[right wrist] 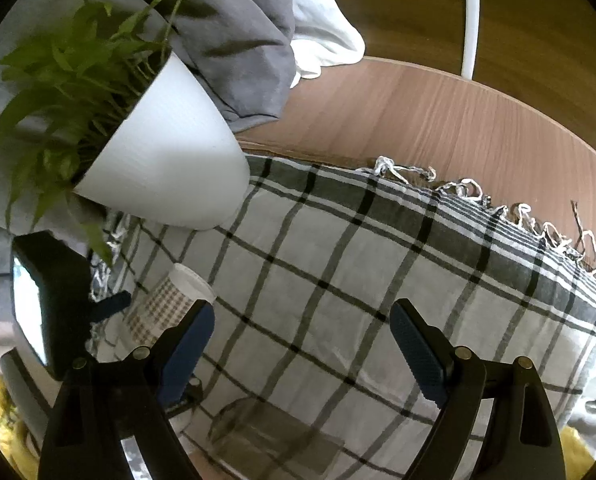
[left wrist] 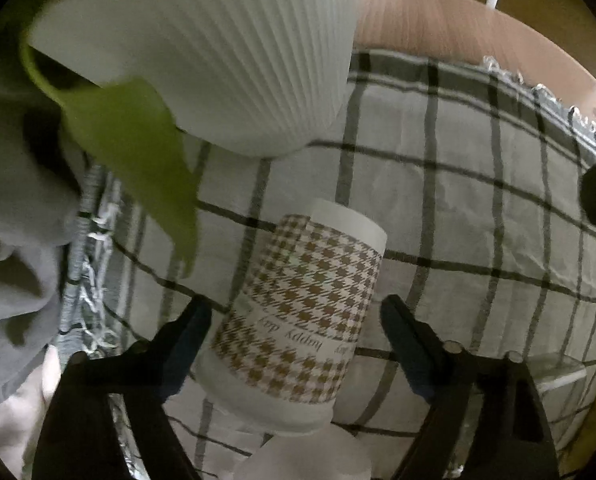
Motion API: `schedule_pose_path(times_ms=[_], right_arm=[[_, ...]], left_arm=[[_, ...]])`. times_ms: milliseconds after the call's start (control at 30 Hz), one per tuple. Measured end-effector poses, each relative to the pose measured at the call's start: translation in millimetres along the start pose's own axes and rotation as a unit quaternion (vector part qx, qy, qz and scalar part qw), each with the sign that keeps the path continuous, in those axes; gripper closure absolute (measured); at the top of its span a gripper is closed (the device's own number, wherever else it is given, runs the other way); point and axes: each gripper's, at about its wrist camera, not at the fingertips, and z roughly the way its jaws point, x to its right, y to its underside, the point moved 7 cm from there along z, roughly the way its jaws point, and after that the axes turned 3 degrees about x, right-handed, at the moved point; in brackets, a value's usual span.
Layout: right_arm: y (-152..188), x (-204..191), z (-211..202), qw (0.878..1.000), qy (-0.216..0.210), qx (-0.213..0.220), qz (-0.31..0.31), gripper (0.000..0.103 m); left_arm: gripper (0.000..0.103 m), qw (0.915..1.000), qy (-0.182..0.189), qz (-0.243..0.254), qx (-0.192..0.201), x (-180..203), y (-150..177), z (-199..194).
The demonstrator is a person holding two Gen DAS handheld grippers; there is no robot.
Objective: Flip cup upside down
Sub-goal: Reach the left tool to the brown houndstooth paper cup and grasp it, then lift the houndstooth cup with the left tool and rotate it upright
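Observation:
A paper cup [left wrist: 298,320] with a brown houndstooth sleeve and upside-down print stands on the checked cloth [left wrist: 478,220], its wide rim down and narrow base up. My left gripper [left wrist: 295,344] is open, one finger on each side of the cup with gaps to it. The cup also shows in the right wrist view [right wrist: 169,304] at lower left, beside the left gripper's body [right wrist: 53,300]. My right gripper [right wrist: 302,344] is open and empty over the cloth [right wrist: 338,280], to the right of the cup.
A white ribbed plant pot [left wrist: 225,60] with green leaves stands close behind the cup; it also shows in the right wrist view [right wrist: 169,152]. Grey fabric [right wrist: 237,48] lies at the back left. Bare wooden tabletop [right wrist: 458,120] lies beyond the cloth's fringe.

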Motion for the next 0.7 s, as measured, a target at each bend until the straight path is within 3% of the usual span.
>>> schedule_pose_path(times_ms=[200, 433, 567, 700], right_arm=[[1.0, 0.8, 2.1, 1.0, 0.004, -0.003, -0.003, 0.014], [1.7, 0.5, -5.5, 1.0, -0.004, 0.005, -0.011, 0.014], [3.6, -0.4, -15.0, 1.0, -0.014, 0.007, -0.018, 0.014], [8.4, -6.7, -31.9, 0.998, -0.044, 0.007, -0.045, 0.014]], left_arm=[[0.034, 0.9996, 0.001, -0.027, -0.002, -4.4, 0.4, 5.0], [0.035, 0.9971, 0.008, -0.072, 0.023, -6.7, 8.1, -25.4], [0.035, 0.991, 0.02, -0.124, 0.046, -5.9, 21.3, -60.5], [0.035, 0.9794, 0.001, -0.186, 0.078, -6.2, 42.7, -104.0]])
